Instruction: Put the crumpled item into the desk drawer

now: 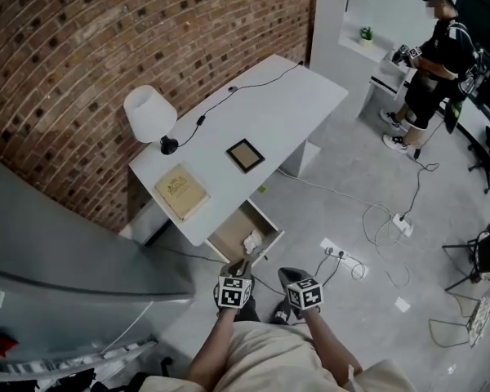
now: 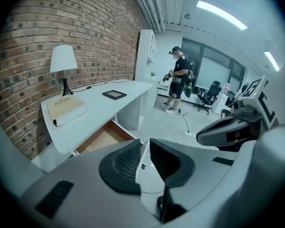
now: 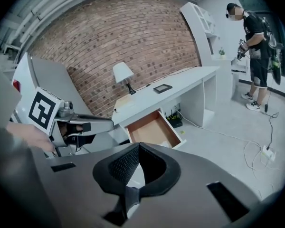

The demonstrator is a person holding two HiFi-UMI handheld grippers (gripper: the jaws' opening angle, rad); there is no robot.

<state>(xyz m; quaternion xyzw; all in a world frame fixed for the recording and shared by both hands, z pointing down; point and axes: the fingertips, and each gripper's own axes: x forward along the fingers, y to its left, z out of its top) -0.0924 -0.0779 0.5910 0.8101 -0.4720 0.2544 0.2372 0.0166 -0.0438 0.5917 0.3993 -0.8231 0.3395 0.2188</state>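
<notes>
The white desk has its wooden drawer pulled out, and a crumpled white item lies in the drawer's front right corner. Both grippers hover side by side just in front of the drawer, above the floor. My left gripper is open by a narrow gap, with nothing between its pads. My right gripper has its tips together and holds nothing. The open drawer shows past the right jaws, and its wooden inside shows past the left ones.
On the desk stand a white lamp, a tan book and a dark picture frame. Cables and a power strip lie on the floor. A person stands at the far right. A grey slanted surface fills the left.
</notes>
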